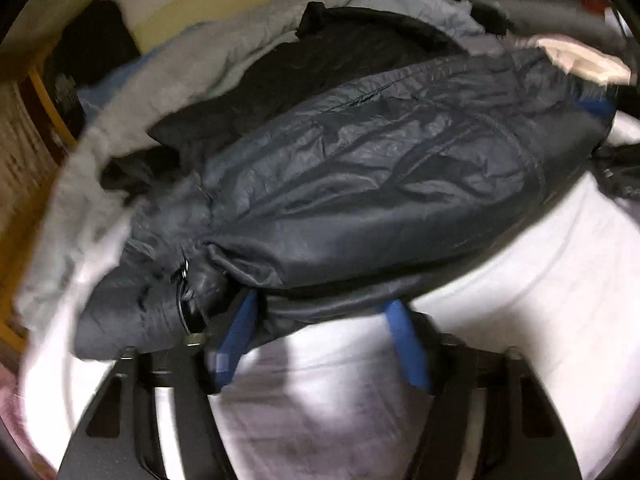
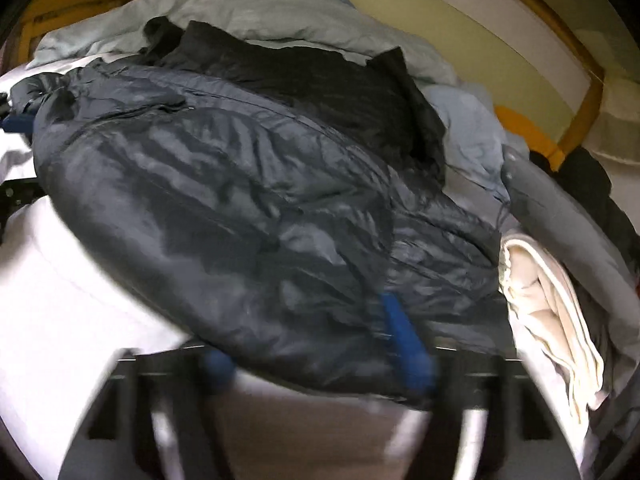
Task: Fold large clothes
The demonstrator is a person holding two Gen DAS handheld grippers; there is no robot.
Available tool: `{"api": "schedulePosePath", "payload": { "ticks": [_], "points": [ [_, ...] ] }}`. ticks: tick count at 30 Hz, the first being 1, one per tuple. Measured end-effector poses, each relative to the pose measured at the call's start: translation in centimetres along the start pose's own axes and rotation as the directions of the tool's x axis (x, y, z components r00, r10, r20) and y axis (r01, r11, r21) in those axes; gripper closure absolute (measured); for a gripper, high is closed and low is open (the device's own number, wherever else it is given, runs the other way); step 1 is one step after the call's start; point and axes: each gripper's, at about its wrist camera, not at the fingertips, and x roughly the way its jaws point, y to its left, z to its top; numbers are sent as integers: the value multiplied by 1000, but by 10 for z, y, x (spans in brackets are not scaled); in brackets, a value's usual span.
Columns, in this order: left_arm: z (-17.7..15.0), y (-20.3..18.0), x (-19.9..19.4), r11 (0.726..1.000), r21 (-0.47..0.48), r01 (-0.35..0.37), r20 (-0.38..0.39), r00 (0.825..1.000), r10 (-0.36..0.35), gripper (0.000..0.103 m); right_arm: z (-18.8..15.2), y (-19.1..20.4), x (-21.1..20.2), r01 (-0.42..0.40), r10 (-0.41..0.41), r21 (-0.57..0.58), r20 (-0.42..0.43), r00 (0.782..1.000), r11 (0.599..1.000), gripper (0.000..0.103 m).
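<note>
I see the dark puffer jacket (image 1: 360, 184) lying crosswise between my left tongs (image 1: 320, 320) and right tongs (image 2: 320, 344), both spread wide under its near hem.

The jacket (image 1: 360, 184) lies on the sheet (image 1: 520, 280), heaped clothes (image 1: 248, 48) behind it.

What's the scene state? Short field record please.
garment: dark puffer jacket, bunched on white sheet
left gripper: open, fingers at jacket hem
right gripper: fingers at jacket edge, grip unclear from blur
behind: black garment, grey bedding
right side: cream cloth
fold: not yet neat
</note>
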Motion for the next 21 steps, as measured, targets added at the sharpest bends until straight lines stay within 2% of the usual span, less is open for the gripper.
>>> {"api": "schedulePosePath", "payload": {
  "ticks": [1,2,5,8,10,13,14,15,16,17,19,21],
  "points": [
    [0,5,0,999,-38,18,-12,1000,-18,93,-2,0,-1,9,-9,-3,6,1000,1000,63],
    [-1,9,-2,998,-67,-11,-22,1000,9,98,-3,0,-3,18,-18,-6,15,1000,1000,74],
    [-7,9,-27,997,-79,-27,16,999,28,101,-7,1,-21,10,-10,-12,37,999,1000,84],
    [-15,6,-62,996,-75,-55,48,997,59,101,-12,3,-47,-17,20,-52,56,998,999,85],
    [-24,10,-83,994,-98,-40,25,999,43,101,-16,8,-66,-47,52,-105,42,998,993,85],
    [-35,12,-106,993,-118,-6,-29,1000,3,101,-25,11,-91,-188,185,-110,-32,982,976,85],
    [-39,15,-114,993,-119,2,-44,999,-8,101,-29,10,-98,-250,246,-95,-56,968,964,83],
    [-42,17,-120,993,-120,15,-62,998,-23,100,-34,7,-106,-328,322,-82,-79,944,941,81],
    [-41,17,-122,991,-126,33,-83,996,-44,99,-38,5,-112,-371,364,-77,-92,927,925,80],
    [-42,18,-123,989,-135,60,-109,991,-75,96,-39,2,-117,-389,382,-75,-98,919,918,78],
    [-38,22,-123,986,-150,79,-119,988,-97,95,-34,-7,-126,-344,338,-63,-95,936,937,68],
    [-25,25,-120,987,-152,45,-102,993,-61,95,-17,-22,-128,-258,255,-44,-61,965,965,46]
  ]
}}
